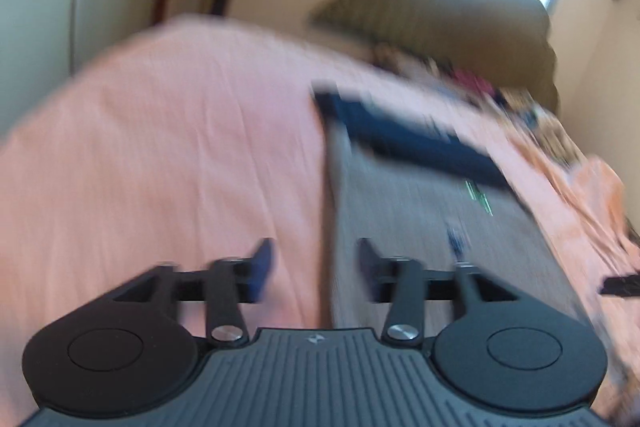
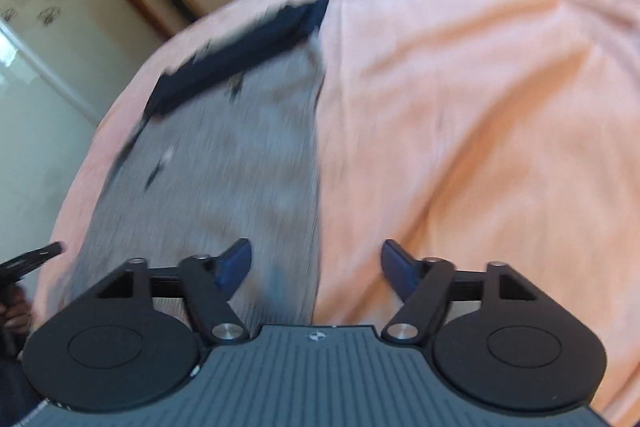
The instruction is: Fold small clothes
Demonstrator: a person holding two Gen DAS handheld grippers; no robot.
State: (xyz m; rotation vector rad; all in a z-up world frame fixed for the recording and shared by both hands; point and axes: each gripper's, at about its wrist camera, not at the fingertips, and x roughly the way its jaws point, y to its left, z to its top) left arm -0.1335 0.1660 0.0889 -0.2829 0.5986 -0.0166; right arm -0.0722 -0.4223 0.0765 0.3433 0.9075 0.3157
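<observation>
The grey garment (image 1: 420, 211) with a navy band (image 1: 400, 135) is lying flat on the pink bed sheet (image 1: 160, 147). The left gripper (image 1: 314, 269) is hovering released over its 9 o'clock edge; the right gripper (image 2: 316, 267) is hanging spread wide above its 3 o'clock edge, grasping nothing

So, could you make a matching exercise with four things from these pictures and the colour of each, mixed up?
Things:
1. bed sheet
2. garment body
3. garment waistband
4. finger pads

Colours:
a. dark navy
b. grey
c. blue
d. peach pink

Pairs: 1-d, 2-b, 3-a, 4-c
</observation>
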